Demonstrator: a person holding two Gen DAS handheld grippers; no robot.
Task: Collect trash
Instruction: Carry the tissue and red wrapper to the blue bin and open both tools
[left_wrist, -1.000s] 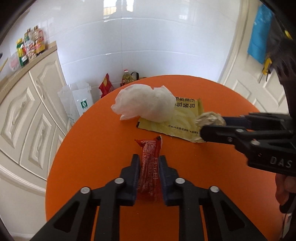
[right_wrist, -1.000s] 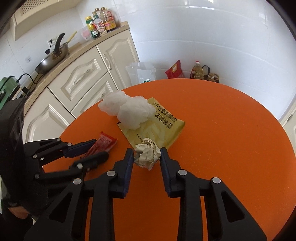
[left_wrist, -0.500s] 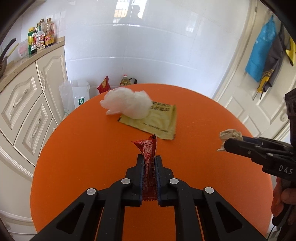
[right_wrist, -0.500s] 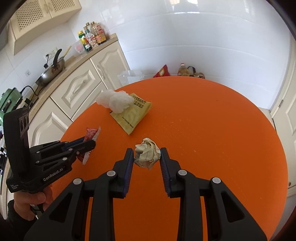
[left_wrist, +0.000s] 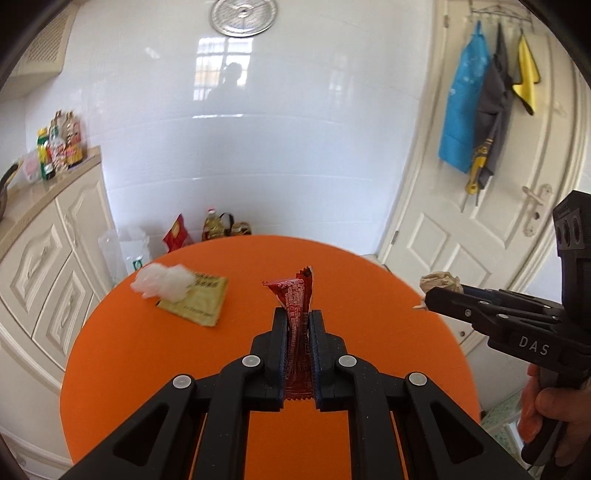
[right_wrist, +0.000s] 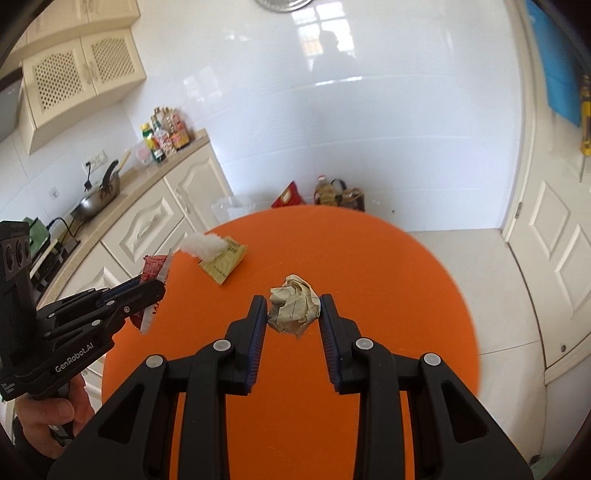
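Grippers are holding firm: left gripper (left_wrist: 297, 322) pinching red snack wrapper (left_wrist: 295, 314), right gripper (right_wrist: 293, 308) clamping crumpled paper ball (right_wrist: 293, 308); both grips are needing steady pressure until reaching a bin.

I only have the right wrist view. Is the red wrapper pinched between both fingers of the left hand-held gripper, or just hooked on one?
Observer: The left wrist view shows the red wrapper squeezed flat between both pads of the left hand-held gripper, with its top standing up past the tips.
Operator: How does my paper ball look from the side?
Observer: The crumpled paper ball bulges up above the tips of the right hand-held gripper, so only part of it sits between the fingers.
Operator: What hangs on the door beside the blue thing?
Observer: A grey garment and a yellow cloth hang on the same hooks.
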